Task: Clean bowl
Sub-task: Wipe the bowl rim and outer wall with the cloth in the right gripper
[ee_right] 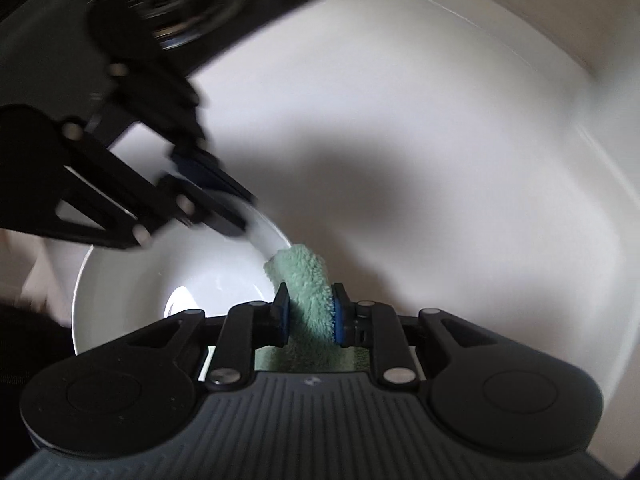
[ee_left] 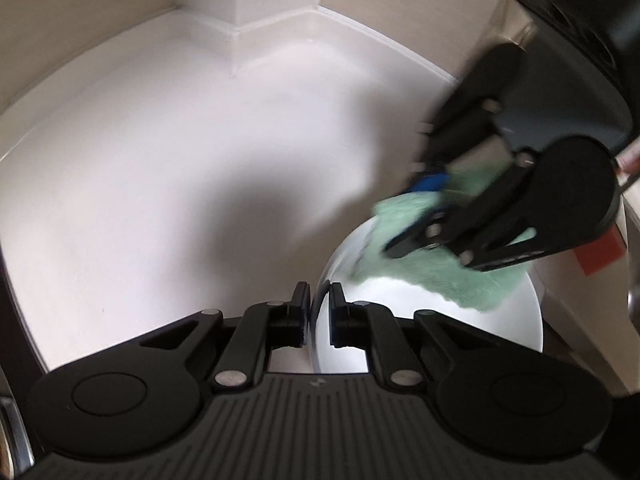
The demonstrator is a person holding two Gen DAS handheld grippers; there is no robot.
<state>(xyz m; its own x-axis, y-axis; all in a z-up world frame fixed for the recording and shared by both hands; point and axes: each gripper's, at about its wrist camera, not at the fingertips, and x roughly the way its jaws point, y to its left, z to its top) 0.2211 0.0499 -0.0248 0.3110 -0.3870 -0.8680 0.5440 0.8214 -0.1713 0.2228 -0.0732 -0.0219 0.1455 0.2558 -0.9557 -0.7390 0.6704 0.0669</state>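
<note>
A white bowl (ee_left: 440, 332) is held by its rim between the fingers of my left gripper (ee_left: 319, 312), which is shut on it. In the right wrist view the bowl (ee_right: 132, 280) sits at lower left, with the left gripper (ee_right: 224, 208) clamped on its far rim. My right gripper (ee_right: 308, 314) is shut on a pale green fluffy cloth (ee_right: 308, 284). The cloth touches the bowl's rim and inside. In the left wrist view the cloth (ee_left: 432, 272) lies over the bowl's far side under the right gripper (ee_left: 416, 216).
A white countertop (ee_left: 180, 168) runs to a white backsplash and a boxed wall corner (ee_left: 240, 12). A dark stovetop with a shiny ring (ee_right: 188, 4) lies at the upper left of the right wrist view.
</note>
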